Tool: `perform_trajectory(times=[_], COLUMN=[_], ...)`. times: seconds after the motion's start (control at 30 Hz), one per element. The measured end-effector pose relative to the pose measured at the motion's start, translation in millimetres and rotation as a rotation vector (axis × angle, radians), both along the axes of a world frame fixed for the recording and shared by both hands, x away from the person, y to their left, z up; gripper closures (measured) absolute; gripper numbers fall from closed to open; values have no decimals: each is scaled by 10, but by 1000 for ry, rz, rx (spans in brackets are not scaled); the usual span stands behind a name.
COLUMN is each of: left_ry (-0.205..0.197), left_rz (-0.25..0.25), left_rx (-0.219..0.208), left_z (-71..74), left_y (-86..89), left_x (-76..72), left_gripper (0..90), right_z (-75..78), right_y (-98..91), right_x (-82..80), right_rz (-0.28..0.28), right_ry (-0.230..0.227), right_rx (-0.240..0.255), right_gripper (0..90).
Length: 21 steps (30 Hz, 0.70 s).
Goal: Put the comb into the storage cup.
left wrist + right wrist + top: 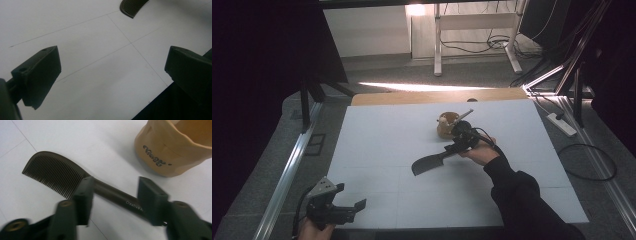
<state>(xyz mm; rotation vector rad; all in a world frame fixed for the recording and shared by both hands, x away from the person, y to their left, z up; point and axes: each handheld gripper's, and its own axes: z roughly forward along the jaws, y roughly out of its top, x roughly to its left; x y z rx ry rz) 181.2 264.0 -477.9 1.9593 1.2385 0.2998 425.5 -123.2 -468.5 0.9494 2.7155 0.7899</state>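
Straddling comb (75,181) handle, right gripper (115,195) jaws half-closed, not pinching; centre before squeezing, avoid cup (172,150) at 1 o'clock.

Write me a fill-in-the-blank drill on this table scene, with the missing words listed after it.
1. The right gripper straddles the ____ of the dark plastic comb, not its teeth.
2. The comb lies flat on the ____ table surface.
3. Beside the comb stands a tan ____ with dark lettering on its side.
4. The left gripper has its jaws wide ____, with nothing between them.

Missing words: handle; white; cup; open
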Motion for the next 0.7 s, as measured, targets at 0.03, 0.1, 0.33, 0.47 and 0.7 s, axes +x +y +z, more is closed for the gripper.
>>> perform_trajectory(times=[0.03, 0.1, 0.33, 0.47, 0.7], left_ry=[1, 1, 2, 3, 3], left_rz=[0, -1, -1, 0, 1], left_rx=[-1, 0, -2, -3, -2], left_z=[0, 0, 0, -1, -1], left_y=[-1, -1, 4, 2, 1], left_x=[0, 0, 2, 3, 3], left_gripper=[15, 15, 15, 17, 19], right_z=[-6, -8, -3, 13, -2], right_y=[3, 3, 38, 68, 104], right_x=[25, 35, 103, 121, 160], right_rz=[7, 12, 32, 43, 36], right_ry=[9, 10, 29, 29, 15], right_rx=[-5, -8, -26, -20, -42], right_gripper=[660, 696, 900, 900, 900])
